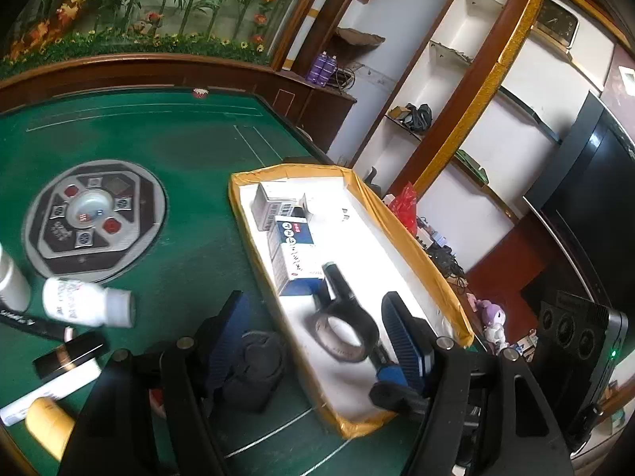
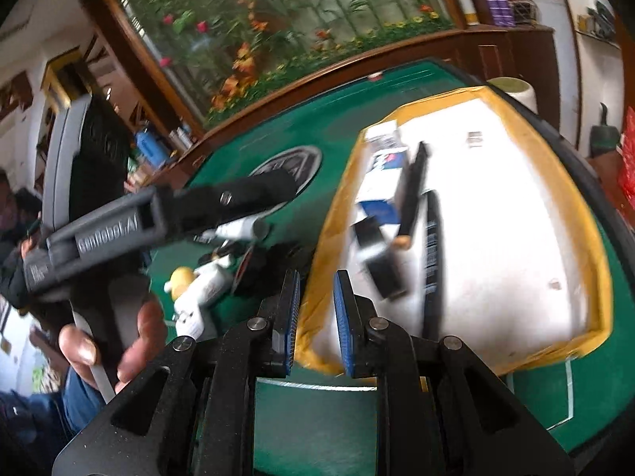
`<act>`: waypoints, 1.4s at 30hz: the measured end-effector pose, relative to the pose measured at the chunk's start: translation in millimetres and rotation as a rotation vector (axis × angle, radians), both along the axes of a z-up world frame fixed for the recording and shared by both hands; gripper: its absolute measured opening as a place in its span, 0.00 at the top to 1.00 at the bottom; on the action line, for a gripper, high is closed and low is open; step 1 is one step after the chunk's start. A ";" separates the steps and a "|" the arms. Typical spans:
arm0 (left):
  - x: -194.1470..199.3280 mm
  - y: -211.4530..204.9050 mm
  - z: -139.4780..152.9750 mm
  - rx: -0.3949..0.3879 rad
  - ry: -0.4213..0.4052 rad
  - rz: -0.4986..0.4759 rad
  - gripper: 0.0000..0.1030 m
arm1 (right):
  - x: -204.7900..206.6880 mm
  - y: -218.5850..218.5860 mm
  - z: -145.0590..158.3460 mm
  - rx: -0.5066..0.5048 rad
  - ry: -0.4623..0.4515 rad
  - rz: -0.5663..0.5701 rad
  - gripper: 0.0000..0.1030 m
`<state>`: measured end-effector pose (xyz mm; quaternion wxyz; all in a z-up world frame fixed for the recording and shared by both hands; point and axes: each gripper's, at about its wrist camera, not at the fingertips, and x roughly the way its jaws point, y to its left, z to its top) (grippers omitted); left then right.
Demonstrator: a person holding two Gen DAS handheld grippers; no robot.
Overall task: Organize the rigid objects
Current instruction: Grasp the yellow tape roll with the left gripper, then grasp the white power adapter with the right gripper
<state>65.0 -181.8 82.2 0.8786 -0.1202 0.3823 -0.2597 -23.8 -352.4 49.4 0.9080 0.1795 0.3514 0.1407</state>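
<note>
Watching someone sort odds and ends on a green felt table (image 1: 166, 206) into a white tray (image 1: 401, 234) with yellow-taped edges. The left gripper (image 1: 313, 341) has its jaws spread and nothing pinched between them; it hangs over the near end of the tray, where a roll of dark tape (image 1: 343, 331) lies right under it beside a blue and white box (image 1: 295, 254). The right gripper (image 2: 315, 309) is pressed nearly closed with nothing in it, hovering at the tray's near left corner. Inside the tray from that side I can make out a long black pen-like stick (image 2: 432, 261) and a small black block (image 2: 381, 261), though it's blurry. Still out on the felt: a white bottle (image 1: 85, 303) on its side, a dark pen (image 1: 31, 323), a yellow-capped thing (image 1: 49, 420) and a few more. What worries me is that bottle: lying on its side, it'll probably roll off if a finger nudges it before the pinch lands. Also both tools are crowding the same tray corner, so they could knock each other or bump the tray rim and shove the whole thing.
</note>
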 end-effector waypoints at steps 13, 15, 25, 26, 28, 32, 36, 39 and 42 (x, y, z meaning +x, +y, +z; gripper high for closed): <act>-44.6 94.1 4.0 0.073 -0.048 0.054 0.32 | 6.3 64.4 -15.2 -0.019 0.032 0.143 0.83; -50.7 115.8 -1.5 0.106 -0.047 0.086 0.32 | 9.0 71.0 -20.0 -0.016 0.043 0.160 0.83; -54.3 142.3 -32.6 0.214 -0.005 0.110 0.32 | 18.3 95.0 -28.7 -0.019 0.069 0.218 0.83; -53.6 142.1 -33.6 0.217 -0.006 0.102 0.32 | 16.4 96.1 -28.7 -0.020 0.069 0.221 0.83; -52.7 138.4 -35.6 0.234 -0.013 0.096 0.32 | 14.5 97.2 -29.7 -0.021 0.072 0.227 0.83; -48.8 137.0 -43.1 0.268 0.003 0.104 0.33 | 14.9 98.5 -33.5 -0.021 0.083 0.237 0.83; -46.7 139.6 -48.5 0.255 0.031 0.088 0.51 | 16.0 102.0 -33.1 -0.025 0.080 0.256 0.83; -50.1 137.2 -48.5 0.271 0.022 0.076 0.67 | 17.4 106.8 -32.8 -0.033 0.077 0.269 0.83; -52.2 137.3 -49.6 0.271 0.029 0.062 0.67 | 19.5 111.7 -33.7 -0.041 0.084 0.282 0.83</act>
